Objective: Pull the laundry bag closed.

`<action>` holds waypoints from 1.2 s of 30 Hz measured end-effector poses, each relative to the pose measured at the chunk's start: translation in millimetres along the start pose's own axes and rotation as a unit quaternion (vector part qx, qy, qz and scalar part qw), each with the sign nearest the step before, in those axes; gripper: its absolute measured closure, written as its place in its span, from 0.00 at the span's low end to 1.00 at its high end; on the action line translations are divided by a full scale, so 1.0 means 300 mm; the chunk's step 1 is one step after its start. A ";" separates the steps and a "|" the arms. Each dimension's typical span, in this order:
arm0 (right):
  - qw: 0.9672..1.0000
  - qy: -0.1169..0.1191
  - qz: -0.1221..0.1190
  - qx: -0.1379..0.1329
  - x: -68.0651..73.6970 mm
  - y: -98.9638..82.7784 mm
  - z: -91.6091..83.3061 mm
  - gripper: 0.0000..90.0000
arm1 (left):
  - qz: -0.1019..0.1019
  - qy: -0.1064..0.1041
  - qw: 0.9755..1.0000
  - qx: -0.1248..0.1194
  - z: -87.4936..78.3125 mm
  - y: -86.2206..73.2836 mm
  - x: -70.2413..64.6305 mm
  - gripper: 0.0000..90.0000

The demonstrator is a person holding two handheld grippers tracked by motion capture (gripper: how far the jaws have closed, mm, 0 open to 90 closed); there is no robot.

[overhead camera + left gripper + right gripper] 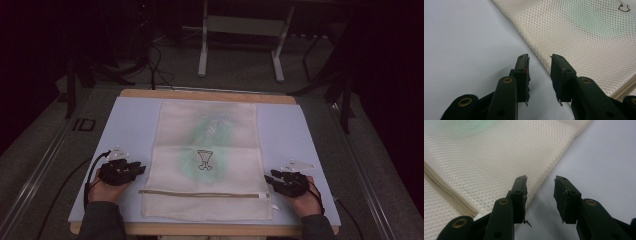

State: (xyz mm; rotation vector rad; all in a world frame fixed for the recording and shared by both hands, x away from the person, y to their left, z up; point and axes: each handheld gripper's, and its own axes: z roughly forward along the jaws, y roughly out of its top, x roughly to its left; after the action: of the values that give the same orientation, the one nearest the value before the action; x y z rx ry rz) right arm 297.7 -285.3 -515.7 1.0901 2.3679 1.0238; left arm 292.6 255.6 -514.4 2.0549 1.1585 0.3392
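A white mesh bag (207, 150) lies flat on a pale blue mat (130, 130), with its zipper (200, 194) running across near the front edge. Something green with a small dark drawing (204, 160) shows through the mesh. My left gripper (142, 169) rests on the mat just beside the bag's left edge. In the left gripper view it (539, 57) is open with bare mat between the jaws and the mesh (584, 37) just beyond. My right gripper (267, 177) sits at the bag's right edge. In the right gripper view it (541, 178) is open, and the edge of the mesh (486, 157) runs under the gap.
The mat covers a wooden tabletop (210, 95) whose rim shows at the far side. Behind the table, white frame legs (202, 55) stand on the grey floor with cables (157, 65) beside them. Dark stand legs (345, 110) rise at the right.
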 end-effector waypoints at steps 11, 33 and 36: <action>0.999 0.020 -0.023 -0.009 0.055 0.040 0.006 0.69 | 0.016 -0.007 1.000 0.002 0.003 0.000 -0.007 0.75; 0.995 0.066 -0.070 -0.019 0.167 0.148 0.007 0.68 | 0.027 -0.014 1.000 -0.003 0.003 0.000 -0.009 0.75; 0.994 0.071 -0.078 -0.020 0.179 0.167 0.013 0.68 | 0.028 -0.014 0.999 -0.003 0.002 0.001 -0.009 0.75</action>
State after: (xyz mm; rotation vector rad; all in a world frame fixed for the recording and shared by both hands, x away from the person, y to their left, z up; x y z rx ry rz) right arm 290.9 -220.1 -482.1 0.8292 2.4865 1.1196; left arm 291.5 252.9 -514.4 2.0830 1.0826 0.3402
